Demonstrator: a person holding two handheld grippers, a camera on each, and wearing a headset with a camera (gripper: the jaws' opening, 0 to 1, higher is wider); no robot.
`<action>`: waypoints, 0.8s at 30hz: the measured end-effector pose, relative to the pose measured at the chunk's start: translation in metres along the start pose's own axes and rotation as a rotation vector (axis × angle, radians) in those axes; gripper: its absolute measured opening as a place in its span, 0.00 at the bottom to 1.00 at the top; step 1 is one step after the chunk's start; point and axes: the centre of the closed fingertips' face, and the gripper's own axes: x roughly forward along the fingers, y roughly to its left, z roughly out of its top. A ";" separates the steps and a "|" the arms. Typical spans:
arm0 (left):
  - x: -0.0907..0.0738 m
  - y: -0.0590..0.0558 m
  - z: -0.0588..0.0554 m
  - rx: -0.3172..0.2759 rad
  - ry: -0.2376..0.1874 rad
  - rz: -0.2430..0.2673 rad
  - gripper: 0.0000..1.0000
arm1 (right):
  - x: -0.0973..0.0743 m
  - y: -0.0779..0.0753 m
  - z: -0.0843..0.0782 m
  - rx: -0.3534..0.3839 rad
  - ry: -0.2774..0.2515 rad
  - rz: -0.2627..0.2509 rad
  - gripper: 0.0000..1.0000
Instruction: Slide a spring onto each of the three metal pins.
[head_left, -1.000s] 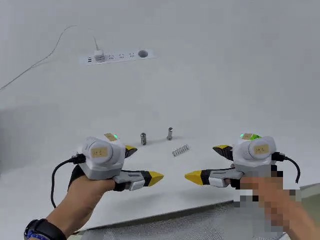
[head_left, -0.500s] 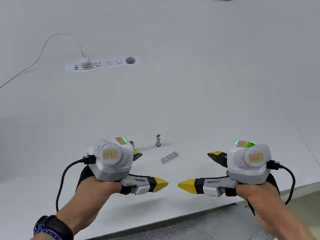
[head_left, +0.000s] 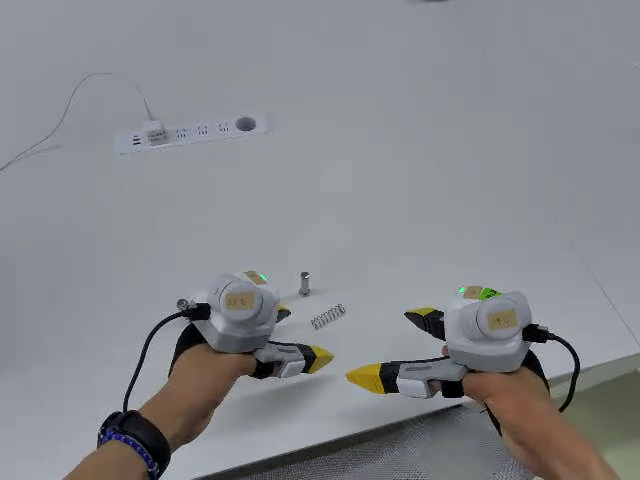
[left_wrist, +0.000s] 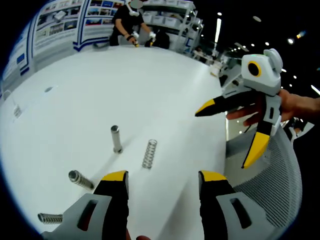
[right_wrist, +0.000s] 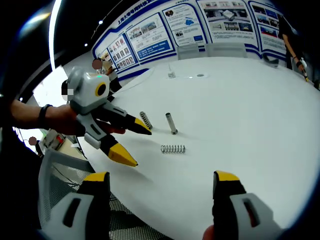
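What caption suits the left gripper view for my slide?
Open left gripper faces an upright pin and a loose spring on the white table, open right gripper alongside.

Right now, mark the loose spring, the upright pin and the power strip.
loose spring (head_left: 327, 317), head view, middle of its coils.
upright pin (left_wrist: 116, 140), left gripper view, mid-shaft.
power strip (head_left: 190, 132), head view, centre of its top face.

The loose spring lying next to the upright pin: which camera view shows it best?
The left gripper view: the spring lies near the middle, large, with its coils distinct. The right gripper view shows it side-on and somewhat smaller. The head view shows it small, with its coils hard to tell apart.
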 end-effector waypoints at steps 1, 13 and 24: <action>0.002 0.001 -0.001 -0.007 0.003 0.005 0.57 | 0.000 0.000 0.000 0.000 -0.001 0.001 0.86; 0.023 0.007 -0.003 -0.008 0.030 0.045 0.43 | -0.005 -0.002 -0.004 0.015 -0.004 -0.001 0.86; 0.036 0.014 0.002 0.017 0.024 0.065 0.29 | -0.006 -0.002 -0.003 0.019 -0.008 -0.001 0.85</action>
